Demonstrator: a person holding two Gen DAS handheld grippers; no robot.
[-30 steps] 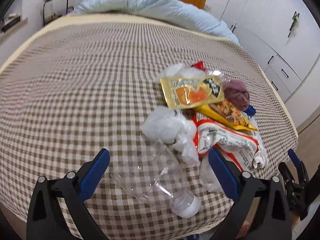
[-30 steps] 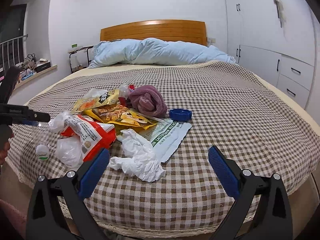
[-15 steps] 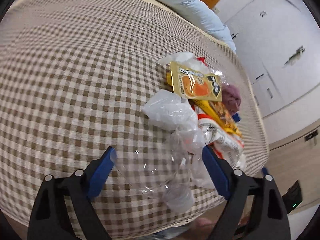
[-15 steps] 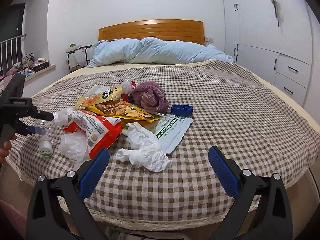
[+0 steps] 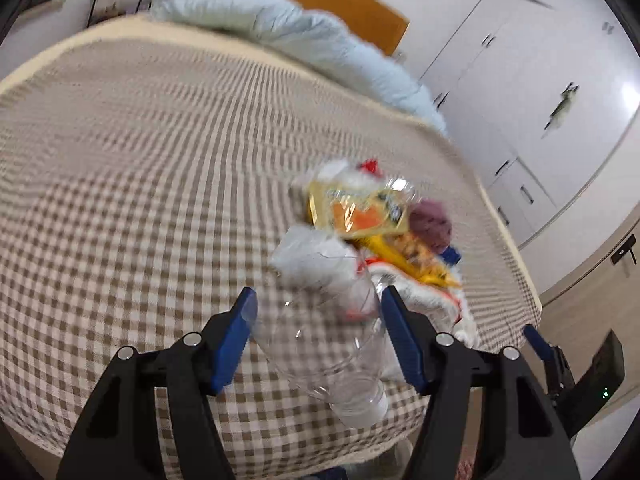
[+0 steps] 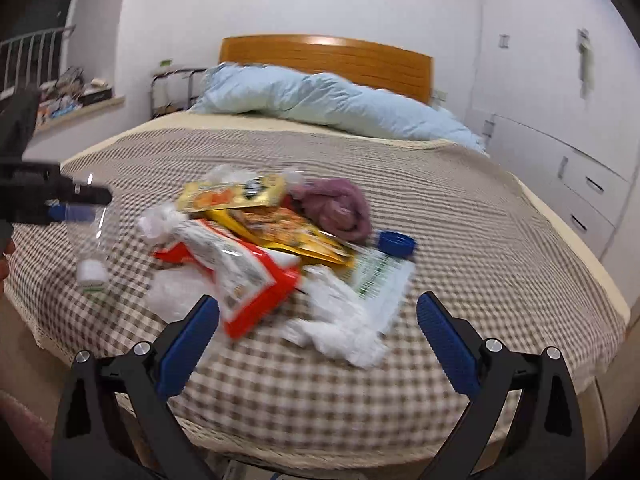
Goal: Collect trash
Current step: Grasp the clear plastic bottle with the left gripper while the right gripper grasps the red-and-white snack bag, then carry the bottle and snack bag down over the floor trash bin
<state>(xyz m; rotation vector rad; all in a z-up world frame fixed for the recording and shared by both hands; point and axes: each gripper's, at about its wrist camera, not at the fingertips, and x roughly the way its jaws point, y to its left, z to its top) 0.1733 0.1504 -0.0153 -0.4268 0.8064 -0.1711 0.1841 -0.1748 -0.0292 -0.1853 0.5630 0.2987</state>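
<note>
left gripper (image 5: 318, 312) — jaws just closing, clamped on clear plastic bottle (image 5: 320, 344) | right gripper (image 6: 318, 320) — wide, empty, above checked bedspread (image 6: 460, 216)

No legible txt: print on yellow snack pkt (image 5: 360, 212) & white bag (image 6: 380, 276) too blurred.

A checked brown-and-cream bedspread (image 6: 460, 216) stretches ahead of the tool. Beyond it, at the far end, lies a pale blue duvet (image 6: 320, 104) against an orange wooden headboard (image 6: 328, 60). White wardrobe doors (image 6: 560, 60) stand to the right, with 2 drawers (image 6: 588, 196) below them.
</note>
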